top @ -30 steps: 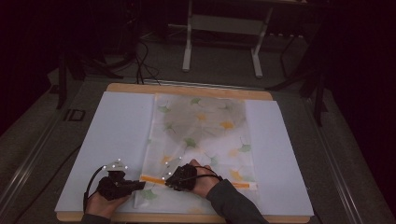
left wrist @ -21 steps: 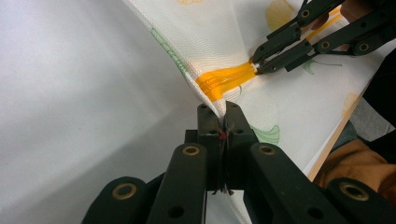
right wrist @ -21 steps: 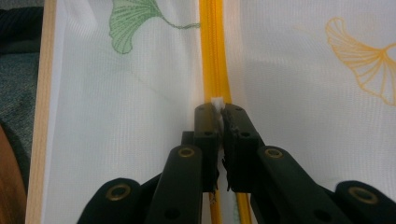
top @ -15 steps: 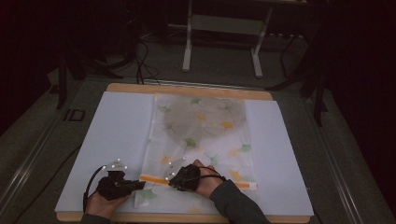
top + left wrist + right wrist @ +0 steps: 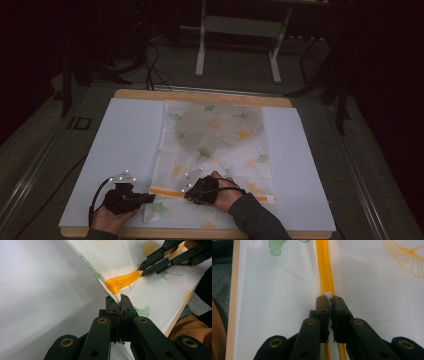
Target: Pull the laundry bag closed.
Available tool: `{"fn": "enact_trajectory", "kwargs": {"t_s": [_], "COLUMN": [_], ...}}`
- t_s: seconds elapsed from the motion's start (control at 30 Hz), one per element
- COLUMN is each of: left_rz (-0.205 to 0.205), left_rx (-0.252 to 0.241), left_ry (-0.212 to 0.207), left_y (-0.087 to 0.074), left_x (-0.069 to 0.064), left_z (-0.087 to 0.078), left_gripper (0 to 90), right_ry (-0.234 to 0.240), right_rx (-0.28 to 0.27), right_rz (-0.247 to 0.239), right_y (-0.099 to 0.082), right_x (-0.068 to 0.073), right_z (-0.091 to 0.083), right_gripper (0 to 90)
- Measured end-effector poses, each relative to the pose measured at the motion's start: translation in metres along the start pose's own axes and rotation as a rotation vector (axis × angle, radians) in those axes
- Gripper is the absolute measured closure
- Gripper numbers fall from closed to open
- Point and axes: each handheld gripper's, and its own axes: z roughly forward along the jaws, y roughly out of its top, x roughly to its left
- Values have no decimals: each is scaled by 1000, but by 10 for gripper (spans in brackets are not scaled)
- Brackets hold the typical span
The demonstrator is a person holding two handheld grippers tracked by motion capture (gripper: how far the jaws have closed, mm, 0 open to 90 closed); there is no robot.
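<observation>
L gripper (image 5: 119, 305) pinches bag (image 5: 215, 145) corner; R gripper (image 5: 327, 300) clamped on white zip pull (image 5: 327, 294). Orange zipper (image 5: 325, 270) runs straight ahead of R jaws.

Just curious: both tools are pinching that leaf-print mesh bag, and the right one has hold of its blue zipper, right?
Nearly: the zipper is orange, not blue, as the right gripper view shows. The right tool pinches its white pull; the left tool pinches the mesh bag.

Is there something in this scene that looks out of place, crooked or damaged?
Nothing looks damaged or spilled. The mesh zipper bag lies flat, except its near left corner, which the left gripper pinches and lifts into a small peak. The right gripper is closed on the white zipper pull on the orange zipper.
</observation>
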Motion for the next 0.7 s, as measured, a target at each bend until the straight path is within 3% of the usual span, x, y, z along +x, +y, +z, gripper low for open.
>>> {"fn": "enact_trajectory", "kwargs": {"t_s": [0.7], "left_rz": [2], "left_rx": [-3], "left_ry": [0], "left_y": [0], "left_x": [0], "left_z": [-1], "left_gripper": [884], "right_ry": [-6], "right_rx": [12], "right_rz": [4], "right_y": [-10], "right_x": [-2], "right_z": [-7], "right_gripper": [851]}}
